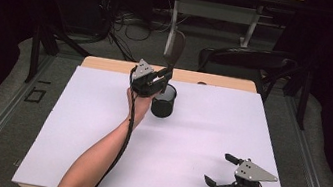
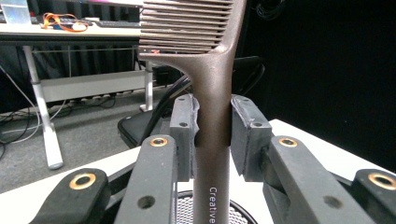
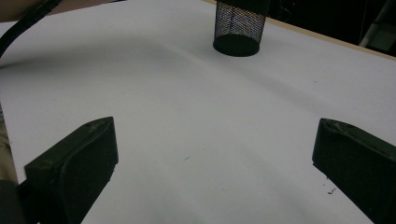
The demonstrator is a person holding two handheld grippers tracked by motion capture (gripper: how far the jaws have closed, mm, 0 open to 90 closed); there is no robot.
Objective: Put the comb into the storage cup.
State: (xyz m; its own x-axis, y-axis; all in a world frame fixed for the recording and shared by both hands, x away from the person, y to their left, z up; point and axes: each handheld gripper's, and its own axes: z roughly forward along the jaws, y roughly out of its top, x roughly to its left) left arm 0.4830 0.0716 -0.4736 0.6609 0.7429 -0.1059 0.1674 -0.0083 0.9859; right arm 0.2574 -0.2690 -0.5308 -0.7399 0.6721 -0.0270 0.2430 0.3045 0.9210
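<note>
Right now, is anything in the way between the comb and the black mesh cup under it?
Nothing visible is. The left tongs hold the comb upright by its handle, right above the open mesh cup, and the cup's mouth looks free.

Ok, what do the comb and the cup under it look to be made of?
The comb looks like moulded plastic, brown with a matte, slightly speckled finish; its teeth and handle are one piece with printed lettering. It could be a coated material. The cup looks like black wire mesh, likely painted metal: you can see through its wall, above a solid rim at the base.
</note>
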